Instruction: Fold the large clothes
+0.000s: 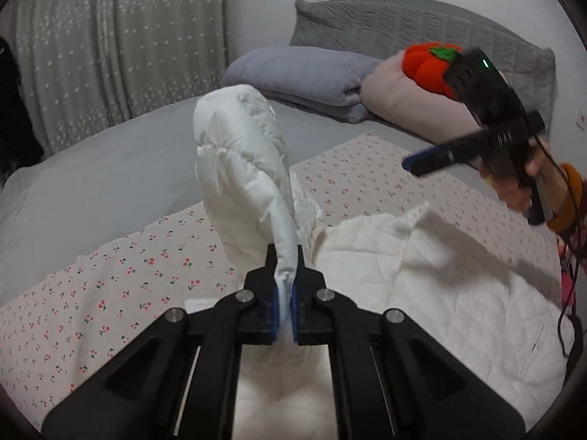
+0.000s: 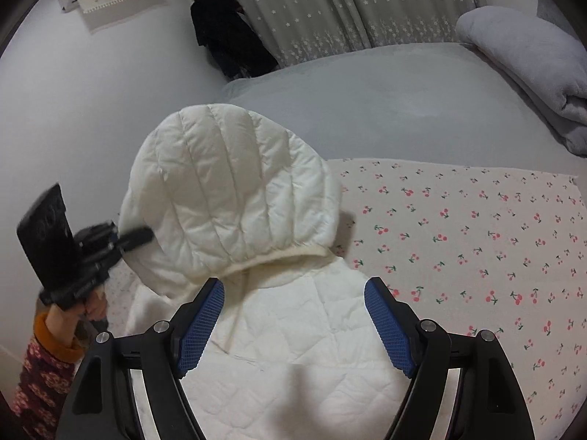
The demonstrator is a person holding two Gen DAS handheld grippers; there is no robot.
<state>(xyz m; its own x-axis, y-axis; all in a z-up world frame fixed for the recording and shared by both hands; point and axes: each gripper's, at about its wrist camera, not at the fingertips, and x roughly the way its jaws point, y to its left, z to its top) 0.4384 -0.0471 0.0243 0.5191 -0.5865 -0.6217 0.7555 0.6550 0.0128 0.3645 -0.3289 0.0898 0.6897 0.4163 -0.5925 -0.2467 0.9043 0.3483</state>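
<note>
Left gripper (image 1: 285, 256) front and centre in its own wrist view, black fingers with blue pads pressed tight on a fold of the white quilted puffer jacket (image 1: 242, 168), and the pinched section rises from the jaws toward twelve o'clock, standing up off the bed. The rest of that jacket spreads flat from the jaws out to four o'clock, its diamond-stitched lining facing up, lying on the cherry-print sheet (image 1: 110, 293).

Over at two o'clock in the same view, the right gripper (image 1: 414, 163) hangs in the air, blurred, clear of the cloth, the person's hand wrapped round its handle. From the right wrist camera its blue-padded fingers (image 2: 205, 326) are spread wide with nothing between them, the jacket's lining lying below.

That right view shows the jacket's hood (image 2: 234, 190) lifted, filling the middle of frame, ribbed panels fanning up toward eleven o'clock. The left gripper (image 2: 141, 236) shows at nine o'clock, its tip at the hood's edge.

Background on the left view: a folded grey blanket (image 1: 304, 77) at one o'clock, a pale pink pillow (image 1: 407, 99) touching it, and an orange pumpkin plush (image 1: 425, 64) sitting on that pillow. A star-patterned grey curtain (image 1: 110, 44) hangs at ten o'clock.
</note>
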